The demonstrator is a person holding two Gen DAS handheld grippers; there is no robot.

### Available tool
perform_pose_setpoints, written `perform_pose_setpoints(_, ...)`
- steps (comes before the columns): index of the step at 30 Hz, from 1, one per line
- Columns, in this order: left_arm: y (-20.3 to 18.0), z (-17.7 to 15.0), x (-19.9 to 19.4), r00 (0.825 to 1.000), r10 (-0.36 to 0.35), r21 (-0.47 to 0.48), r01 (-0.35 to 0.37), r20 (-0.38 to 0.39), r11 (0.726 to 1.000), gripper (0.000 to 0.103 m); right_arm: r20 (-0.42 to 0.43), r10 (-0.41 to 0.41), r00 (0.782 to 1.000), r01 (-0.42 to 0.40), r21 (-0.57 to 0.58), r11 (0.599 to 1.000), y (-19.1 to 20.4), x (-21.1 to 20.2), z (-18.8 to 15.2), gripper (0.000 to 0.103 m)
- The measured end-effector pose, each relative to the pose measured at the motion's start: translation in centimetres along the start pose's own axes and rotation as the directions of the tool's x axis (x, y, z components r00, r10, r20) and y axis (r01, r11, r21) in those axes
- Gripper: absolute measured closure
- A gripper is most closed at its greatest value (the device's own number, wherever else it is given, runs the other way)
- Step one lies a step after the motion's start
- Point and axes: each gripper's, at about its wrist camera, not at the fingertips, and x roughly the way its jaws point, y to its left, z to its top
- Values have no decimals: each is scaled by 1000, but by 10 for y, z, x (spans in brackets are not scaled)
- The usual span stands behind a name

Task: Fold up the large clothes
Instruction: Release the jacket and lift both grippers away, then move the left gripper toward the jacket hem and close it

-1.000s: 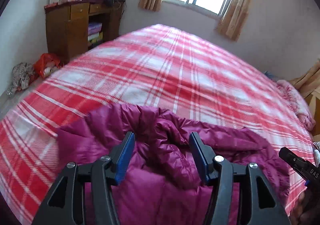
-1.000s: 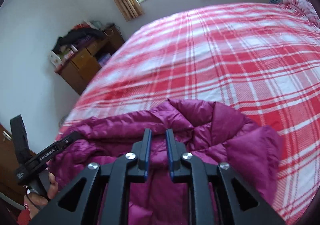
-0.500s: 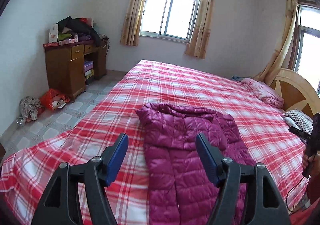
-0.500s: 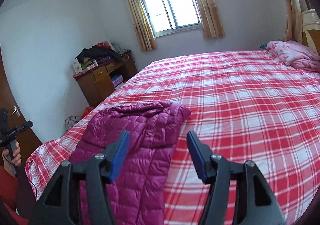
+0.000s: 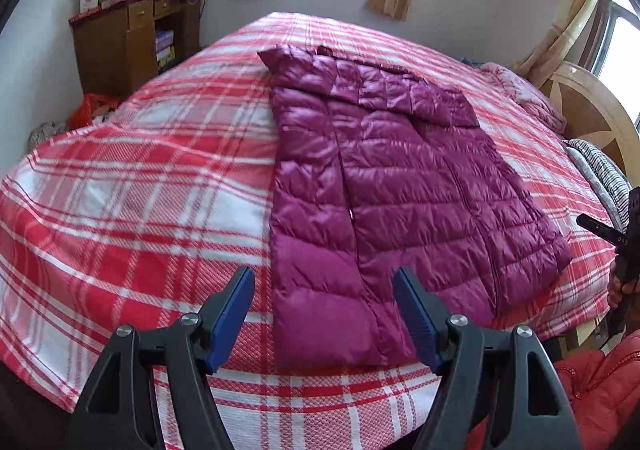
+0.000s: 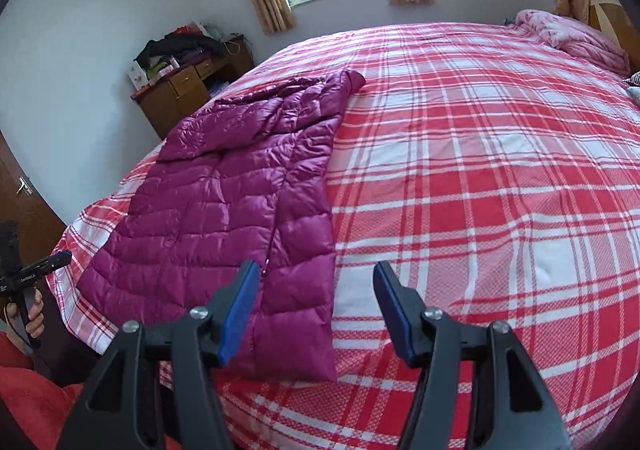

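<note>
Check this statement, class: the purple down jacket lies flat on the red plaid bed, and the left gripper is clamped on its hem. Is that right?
Not quite. The purple down jacket does lie flat on the red plaid bed, but the left gripper is not clamped on its hem: its jaws stand open above the hem, pressing on nothing. The left wrist view shows this.

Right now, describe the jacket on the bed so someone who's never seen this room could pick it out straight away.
Start from the big bed with the red and white plaid cover. Near its foot edge lies the jacket, spread flat, its collar end pointing towards the window wall. It is the only glossy, magenta-purple quilted thing there; the pink blanket bunched by the headboard is paler and matt.
</note>
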Motion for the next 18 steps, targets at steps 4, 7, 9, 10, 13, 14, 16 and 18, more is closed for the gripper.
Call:
perform_pose_setpoints(4,2,-18,12,999,-2,-16,1,-51,1000,31,8,-24,1000,24,18,1000,2,0,-11,40)
perform_pose_setpoints(7,4,-24,12,999,-27,-33,26,-25,999,31,-13,-43,999,44,30,999,-1,6,-19,40)
perform_pose_setpoints(9,2,-23,12,999,-20,-19,19,-46,1000,31,-25,-49,999,50,51,997,-4,9,-23,40)
perform_pose_setpoints(10,3,-23,11,999,-20,-13,19,-49,1000,31,-26,-45,999,47,59,997,-5,10,-25,40)
perform_pose_setpoints(13,5,-25,10,999,-35,-25,35,-30,999,31,-43,-42,998,43,43,998,-1,14,-29,38)
perform_pose_setpoints(14,7,-25,9,999,-42,-36,41,-22,999,31,-52,-43,998,45,32,998,2,17,-31,37)
perform_pose_setpoints(16,9,-25,8,998,-55,-57,54,-17,997,31,-72,-42,996,43,10,999,7,23,-34,37)
perform_pose_setpoints(18,11,-24,8,997,-77,-70,76,-17,995,31,-74,-68,995,68,-10,998,9,27,-36,37)
